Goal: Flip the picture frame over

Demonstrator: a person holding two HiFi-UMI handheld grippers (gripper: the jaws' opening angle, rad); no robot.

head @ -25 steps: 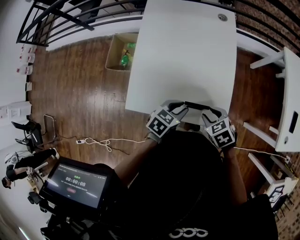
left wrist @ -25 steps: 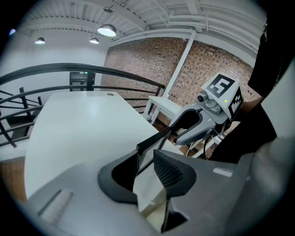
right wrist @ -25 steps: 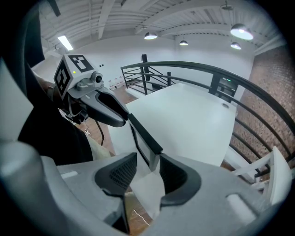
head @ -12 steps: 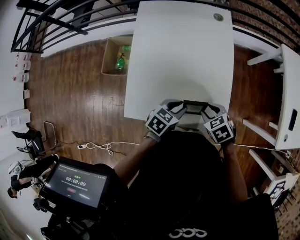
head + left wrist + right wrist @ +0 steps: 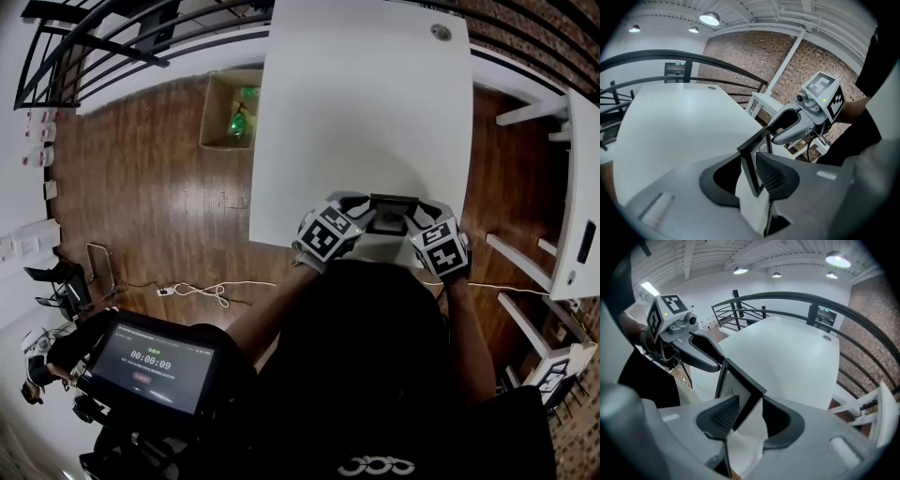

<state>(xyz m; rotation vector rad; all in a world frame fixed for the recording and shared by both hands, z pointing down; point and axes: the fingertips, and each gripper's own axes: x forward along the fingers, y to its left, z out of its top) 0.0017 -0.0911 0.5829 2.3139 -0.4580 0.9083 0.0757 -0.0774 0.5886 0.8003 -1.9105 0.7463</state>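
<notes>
Black picture frame [image 5: 389, 210] held over the near end of the white table [image 5: 366, 103], left gripper [image 5: 368, 217] clamped on its left side, right gripper [image 5: 412, 218] on its right, all farther in from the table's near edge than a second ago.

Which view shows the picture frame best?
The right gripper view: the frame sits large in the middle, with its white printed face showing. The left gripper view catches it nearly edge-on. The head view shows it only small and dark.

Open tabletop [image 5: 366, 112] beyond picture frame [image 5: 389, 211]; railing [image 5: 141, 37] behind.
</notes>
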